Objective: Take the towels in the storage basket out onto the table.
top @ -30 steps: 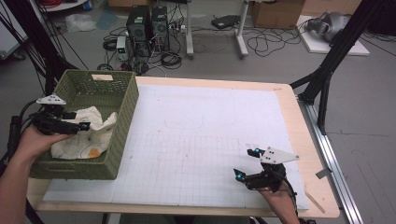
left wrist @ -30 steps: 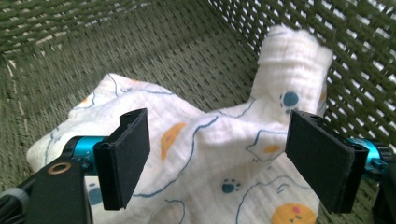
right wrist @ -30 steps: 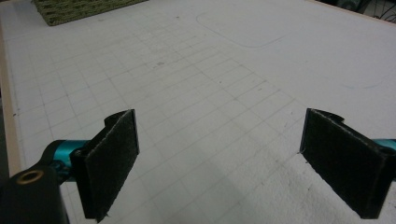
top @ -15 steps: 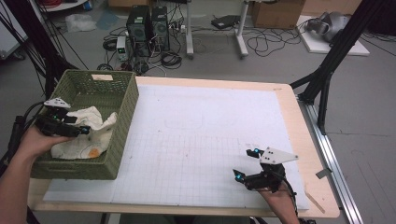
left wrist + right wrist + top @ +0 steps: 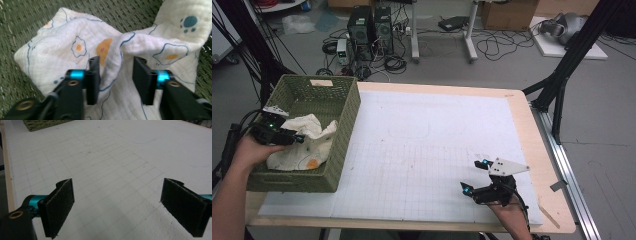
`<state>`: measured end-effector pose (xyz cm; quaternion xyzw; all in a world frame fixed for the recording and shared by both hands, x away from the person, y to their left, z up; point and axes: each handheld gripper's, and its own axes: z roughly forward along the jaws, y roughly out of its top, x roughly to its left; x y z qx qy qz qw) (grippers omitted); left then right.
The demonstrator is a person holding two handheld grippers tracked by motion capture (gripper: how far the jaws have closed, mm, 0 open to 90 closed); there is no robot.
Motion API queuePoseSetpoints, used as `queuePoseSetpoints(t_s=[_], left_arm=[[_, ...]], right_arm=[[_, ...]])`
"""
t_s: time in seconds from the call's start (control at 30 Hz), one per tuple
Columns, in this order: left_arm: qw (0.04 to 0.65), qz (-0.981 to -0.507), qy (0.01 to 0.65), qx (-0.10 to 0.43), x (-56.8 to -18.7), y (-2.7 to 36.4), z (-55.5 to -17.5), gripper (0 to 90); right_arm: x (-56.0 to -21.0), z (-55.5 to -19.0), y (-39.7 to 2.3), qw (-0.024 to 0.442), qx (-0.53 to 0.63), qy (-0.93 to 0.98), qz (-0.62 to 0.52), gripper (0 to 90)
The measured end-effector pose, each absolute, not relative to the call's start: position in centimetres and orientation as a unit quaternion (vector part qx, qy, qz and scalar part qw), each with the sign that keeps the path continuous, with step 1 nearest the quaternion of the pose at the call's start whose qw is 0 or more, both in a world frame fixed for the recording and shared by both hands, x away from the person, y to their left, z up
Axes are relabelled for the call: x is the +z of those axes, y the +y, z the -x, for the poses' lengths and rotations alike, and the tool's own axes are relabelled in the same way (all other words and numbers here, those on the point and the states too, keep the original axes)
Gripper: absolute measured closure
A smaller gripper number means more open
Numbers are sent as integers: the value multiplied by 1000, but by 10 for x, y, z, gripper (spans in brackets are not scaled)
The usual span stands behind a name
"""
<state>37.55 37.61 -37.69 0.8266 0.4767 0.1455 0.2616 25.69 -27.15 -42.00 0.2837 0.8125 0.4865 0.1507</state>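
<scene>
A white cloth (image 5: 312, 142) printed with fried eggs and blue paw marks lies crumpled in a green woven basket (image 5: 343, 107) at the table's left. My left gripper (image 5: 296, 138) reaches into the basket over the cloth. In the left gripper view its jaws (image 5: 116, 62) have just been closing and straddle a raised fold of the cloth (image 5: 110, 47), still with a gap between the pads. My right gripper (image 5: 473, 176) rests low at the table's front right, and its jaws stand wide open (image 5: 117, 192) over the white grid mat (image 5: 112, 157) with nothing between them.
The grid mat (image 5: 427, 150) covers most of the wooden table. The basket's corner (image 5: 40, 123) lies far off in the right gripper view. Behind the table, on the floor, stand computer towers (image 5: 371, 27), cables and black stand legs (image 5: 562, 75).
The left gripper has dipped slightly lower onto the cloth in the basket and its jaws have narrowed. The right gripper has kept still.
</scene>
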Motion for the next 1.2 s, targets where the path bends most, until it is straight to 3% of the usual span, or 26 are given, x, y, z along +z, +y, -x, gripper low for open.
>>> queuePoseSetpoints(t_s=[0.17,0.23,0.6,1.2], left_arm=[[256,-835,467,134,-377,374,-375,820],[256,-838,464,131,-377,374,-374,857],[307,-824,456,137,-365,374,-367,872],[388,-784,445,191,-339,379,-349,872]], right_arm=[[-420,-257,-271,151,487,813,-283,110],[-420,-257,-271,149,487,813,-283,110],[-419,-257,-273,152,490,810,-284,110],[-416,-256,-276,158,498,804,-284,110]])
